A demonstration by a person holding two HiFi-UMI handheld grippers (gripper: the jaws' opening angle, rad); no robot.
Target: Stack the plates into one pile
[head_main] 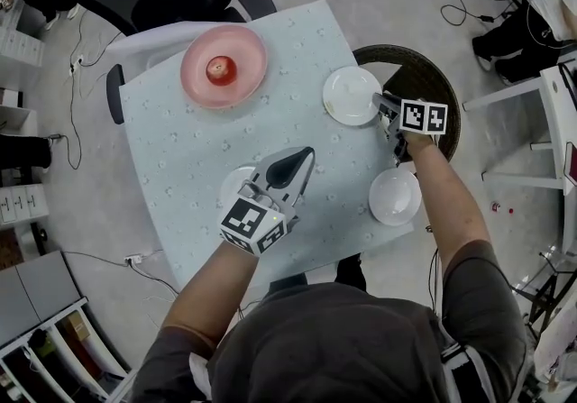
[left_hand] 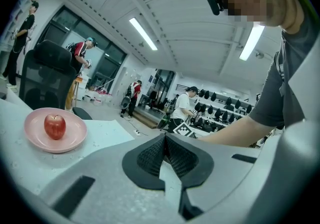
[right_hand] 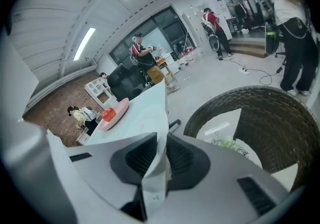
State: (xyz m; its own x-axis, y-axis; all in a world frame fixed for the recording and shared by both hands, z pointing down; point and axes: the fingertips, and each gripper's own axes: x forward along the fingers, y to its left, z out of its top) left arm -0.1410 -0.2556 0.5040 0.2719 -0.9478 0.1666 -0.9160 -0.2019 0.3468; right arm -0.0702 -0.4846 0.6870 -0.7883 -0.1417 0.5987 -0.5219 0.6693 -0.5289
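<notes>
Right gripper view: small white plate [right_hand: 154,180] seen edge-on, its rim pinched between the two pads of the right gripper [right_hand: 161,143]; only the outermost rim is gripped. In the head view this plate lies flat at the far right of the table [head_main: 180,149], close to the table's edge, with a wicker basket [head_main: 424,68] just beyond.

A second white plate [head_main: 233,183] lies near the front middle, partly covered by the left gripper [head_main: 305,156], whose jaws are pressed together with nothing between them. A deeper white plate [head_main: 394,196] sits at the near right corner beside the right forearm. A pink plate [head_main: 203,77] at the far left carries an apple [head_main: 221,69].

Hazards, as judged from this arrangement:
- A hold on the rim alone leaves the plate's weight hanging off one side. On lifting it may pivot in the pads and slip out.
- A slip here would probably send it off the table's edge or into the basket.
- The right forearm passes close to the deeper plate at the corner, so a careless sweep might push it off.
- The apple blocks the pink plate as a base. Stacking there would rock the pile, and moving that plate could roll the fruit off.
- The left jaws, while together, cannot take a plate.
</notes>
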